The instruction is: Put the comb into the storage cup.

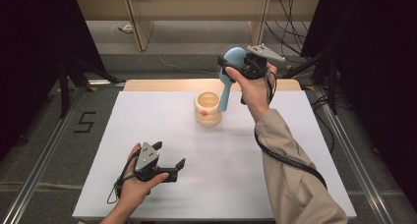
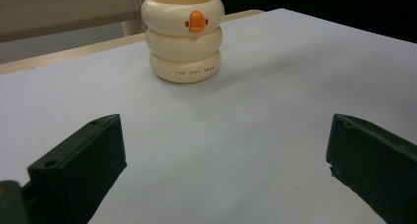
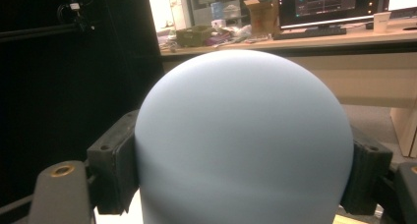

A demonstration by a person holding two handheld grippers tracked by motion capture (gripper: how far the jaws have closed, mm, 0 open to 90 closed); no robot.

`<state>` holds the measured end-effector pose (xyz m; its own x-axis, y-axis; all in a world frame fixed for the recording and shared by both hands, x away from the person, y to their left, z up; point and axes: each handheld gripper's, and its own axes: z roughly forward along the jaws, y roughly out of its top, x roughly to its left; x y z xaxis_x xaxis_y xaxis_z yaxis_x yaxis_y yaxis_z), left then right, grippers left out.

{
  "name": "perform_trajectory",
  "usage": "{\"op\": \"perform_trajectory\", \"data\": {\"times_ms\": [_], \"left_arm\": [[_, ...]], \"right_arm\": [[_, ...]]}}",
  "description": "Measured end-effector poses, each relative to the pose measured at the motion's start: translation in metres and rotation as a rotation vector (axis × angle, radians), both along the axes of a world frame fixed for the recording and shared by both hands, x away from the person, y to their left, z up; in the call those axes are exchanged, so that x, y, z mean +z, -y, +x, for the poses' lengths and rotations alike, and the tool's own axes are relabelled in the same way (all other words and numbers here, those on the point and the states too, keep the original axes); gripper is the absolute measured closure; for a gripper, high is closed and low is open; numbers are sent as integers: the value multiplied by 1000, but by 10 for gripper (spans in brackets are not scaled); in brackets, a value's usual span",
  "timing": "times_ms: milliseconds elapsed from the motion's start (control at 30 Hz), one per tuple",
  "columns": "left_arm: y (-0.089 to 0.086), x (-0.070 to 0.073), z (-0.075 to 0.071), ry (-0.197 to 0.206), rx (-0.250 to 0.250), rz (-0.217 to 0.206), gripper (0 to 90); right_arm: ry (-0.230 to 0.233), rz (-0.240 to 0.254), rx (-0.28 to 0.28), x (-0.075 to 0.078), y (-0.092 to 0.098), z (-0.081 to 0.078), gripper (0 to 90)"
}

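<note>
The right gripper is raised above the far right part of the white table, and its 2 black jaws clamp the rounded head of a light blue brush-like tool, 1 jaw on each side of it. In the right gripper view that blue head bulges up between the jaws, which press against its left and right flanks and stand fairly wide because the head is broad. The tool's narrower handle hangs down from the grip, its lower end just beside the right of the cream ringed cup, close to the rim; whether the 2 touch cannot be told. The cup stands upright near the middle of the far half of the table, built like 3 stacked rings with a small orange beak on the top ring facing the near side. The left gripper rests low over the near left part of the table, its jaws spread wide with nothing between them, pointing across bare tabletop toward the cup, well apart from it.
</note>
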<state>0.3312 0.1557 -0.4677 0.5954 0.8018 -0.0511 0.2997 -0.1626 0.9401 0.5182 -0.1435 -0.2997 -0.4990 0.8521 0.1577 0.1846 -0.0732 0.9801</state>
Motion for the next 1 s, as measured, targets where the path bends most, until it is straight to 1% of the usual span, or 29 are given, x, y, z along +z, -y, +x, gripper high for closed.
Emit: {"op": "perform_trajectory", "data": {"times_ms": [333, 467, 1000], "left_arm": [[0, 0, 0, -2, 1, -1, 9], [0, 0, 0, -2, 1, -2, 9], [0, 0, 0, -2, 2, -4, 9]], "right_arm": [[-3, 1, 0, 0, -4, 3, 212], [3, -3, 3, 2, -6, 4, 212], [10, 9, 9, 5, -15, 8, 212]]}}
